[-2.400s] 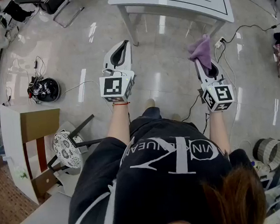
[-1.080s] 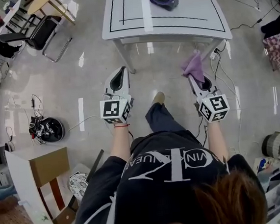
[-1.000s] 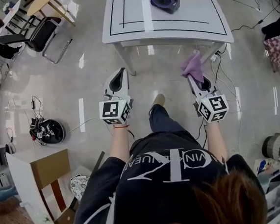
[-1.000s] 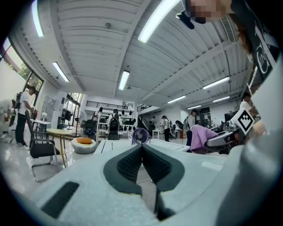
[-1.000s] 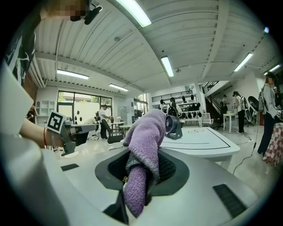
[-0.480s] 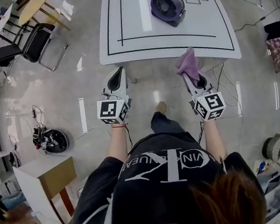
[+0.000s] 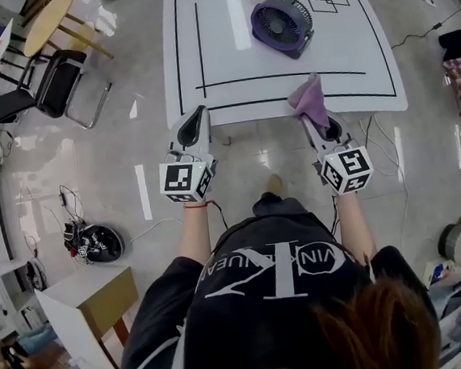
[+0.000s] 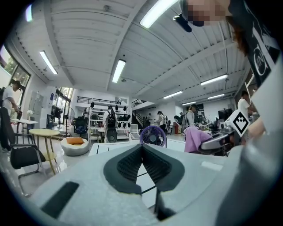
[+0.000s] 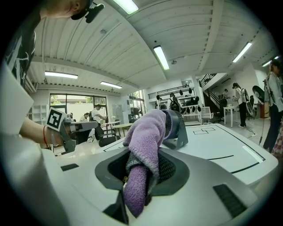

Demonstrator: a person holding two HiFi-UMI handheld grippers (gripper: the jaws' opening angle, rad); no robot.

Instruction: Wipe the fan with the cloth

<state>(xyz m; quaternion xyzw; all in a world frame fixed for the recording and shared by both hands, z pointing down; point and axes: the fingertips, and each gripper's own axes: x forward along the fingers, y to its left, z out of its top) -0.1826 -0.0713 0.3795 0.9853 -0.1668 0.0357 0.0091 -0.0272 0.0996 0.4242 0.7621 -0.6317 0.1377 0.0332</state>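
Observation:
A small purple fan (image 7: 282, 25) stands on the white table (image 7: 227, 66), toward its far right part; it also shows in the left gripper view as the fan (image 8: 153, 136) and behind the cloth as the fan (image 9: 175, 126). My right gripper (image 7: 312, 108) is shut on a purple cloth (image 7: 308, 101), which bunches up over the jaws as the cloth (image 9: 144, 150). It hovers at the table's near edge, short of the fan. My left gripper (image 7: 195, 118) is shut and empty, also at the near edge, well left of the fan.
Black tape lines (image 7: 199, 45) mark the tabletop. A black chair (image 7: 52, 85) and a round wooden table (image 7: 46, 20) stand at the left. A robot vacuum (image 7: 95, 241) and a cabinet (image 7: 88, 303) sit on the floor behind left. Cables (image 7: 390, 156) trail at the right.
The person has walked forward to the table. Both grippers moved from over the floor up to its near edge, and the fan came fully into view. The cloth stays gripped.

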